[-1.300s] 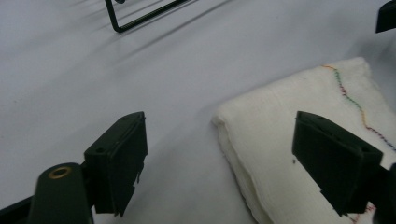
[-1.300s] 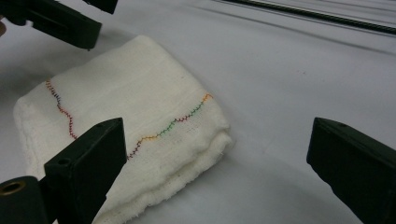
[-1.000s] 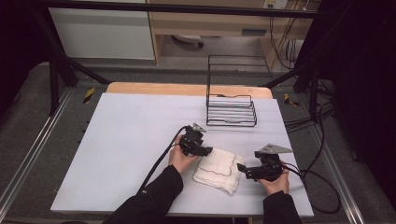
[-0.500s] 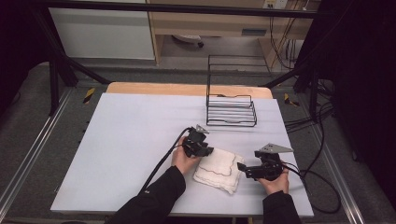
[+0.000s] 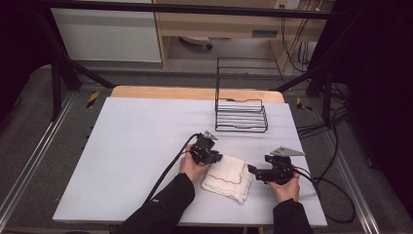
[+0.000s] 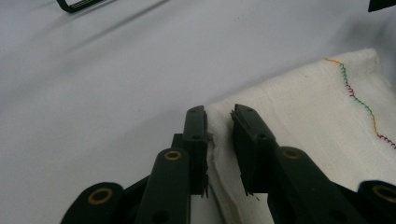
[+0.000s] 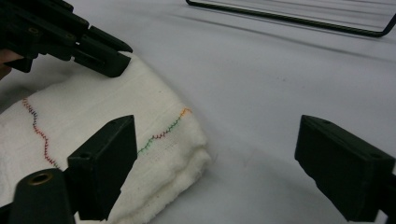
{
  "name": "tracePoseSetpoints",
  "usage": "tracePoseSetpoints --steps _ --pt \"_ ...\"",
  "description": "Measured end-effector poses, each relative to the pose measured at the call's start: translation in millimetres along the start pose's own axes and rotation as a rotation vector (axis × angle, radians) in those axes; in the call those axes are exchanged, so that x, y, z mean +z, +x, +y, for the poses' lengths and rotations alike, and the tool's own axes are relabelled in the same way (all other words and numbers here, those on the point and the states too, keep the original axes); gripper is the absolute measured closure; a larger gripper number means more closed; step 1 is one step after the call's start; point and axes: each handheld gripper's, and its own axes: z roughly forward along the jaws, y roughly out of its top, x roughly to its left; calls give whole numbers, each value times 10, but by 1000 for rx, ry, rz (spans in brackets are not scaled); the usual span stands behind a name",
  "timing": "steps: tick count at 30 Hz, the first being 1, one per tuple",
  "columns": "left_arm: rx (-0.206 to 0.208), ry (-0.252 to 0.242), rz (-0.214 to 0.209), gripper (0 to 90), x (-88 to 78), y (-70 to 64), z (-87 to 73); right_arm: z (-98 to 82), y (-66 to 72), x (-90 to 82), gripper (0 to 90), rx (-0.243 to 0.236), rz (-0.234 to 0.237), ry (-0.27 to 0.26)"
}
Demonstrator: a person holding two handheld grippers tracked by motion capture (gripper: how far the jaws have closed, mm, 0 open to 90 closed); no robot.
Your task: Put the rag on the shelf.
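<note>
A folded white cloth (image 5: 228, 176) with a coloured zigzag stitch lies on the white table (image 5: 141, 146) near its front. My left gripper (image 5: 216, 158) is at the cloth's far left corner. Its jaws have just been closing, and in the left gripper view (image 6: 218, 116) they pinch the cloth's layered edge (image 6: 217, 158). My right gripper (image 5: 251, 169) rests at the cloth's right side. Its jaws (image 7: 224, 172) stand wide apart after closing a little, with the cloth's corner (image 7: 182, 140) beside the left one, untouched. The left gripper (image 7: 114, 60) sits at the cloth's far edge in the right gripper view.
A black wire rack (image 5: 241, 114) stands at the table's back right, beyond the cloth. Cables trail from both grippers, one across the table's front and one off the right edge (image 5: 336, 195). The table's left half is bare. A wooden strip (image 5: 160, 92) runs along the back edge.
The left gripper's jaws have drawn together at the cloth's corner. Both hands and the cloth stay where they were.
</note>
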Motion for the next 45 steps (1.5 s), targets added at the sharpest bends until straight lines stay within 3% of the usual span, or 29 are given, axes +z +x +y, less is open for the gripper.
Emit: tracePoseSetpoints --steps 5,15,27,36,45 --pt "21 0 15 761 0 -31 -3 18 -12 95 278 19 4 16" --pt "38 -15 7 763 1 -22 -23 -18 19 179 510 -3 -5 62" --pt "46 -29 7 771 -4 -26 -43 -32 60 201 764 83 67 92" --pt "-1 -50 -15 804 -14 2 -67 -30 71 189 816 103 66 86" --pt "21 -75 10 825 -94 -40 -74 14 112 104 824 82 69 44"
